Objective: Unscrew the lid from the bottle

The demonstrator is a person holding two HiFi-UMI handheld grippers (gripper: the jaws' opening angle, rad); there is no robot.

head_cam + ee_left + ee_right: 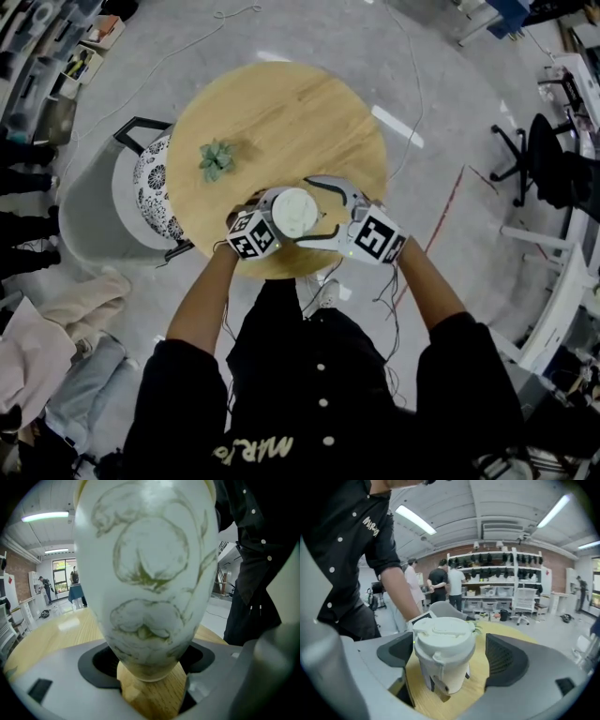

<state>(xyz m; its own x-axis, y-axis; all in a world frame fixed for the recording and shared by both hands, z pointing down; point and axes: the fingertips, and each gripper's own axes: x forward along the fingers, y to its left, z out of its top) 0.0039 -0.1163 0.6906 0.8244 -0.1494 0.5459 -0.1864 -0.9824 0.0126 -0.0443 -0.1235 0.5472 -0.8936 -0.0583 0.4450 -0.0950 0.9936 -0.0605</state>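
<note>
Bottle (145,573) on table (309,112) near edge, between left gripper (150,667) and right gripper (450,651); plant (217,159) behind, leftward.

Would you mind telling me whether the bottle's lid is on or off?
On: the lid sits squarely atop the bottle.

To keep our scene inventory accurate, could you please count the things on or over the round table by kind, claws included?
bottle: 1
lid: 1
plant: 1
claws: 2 (left claw, right claw)
Total: 5
</note>
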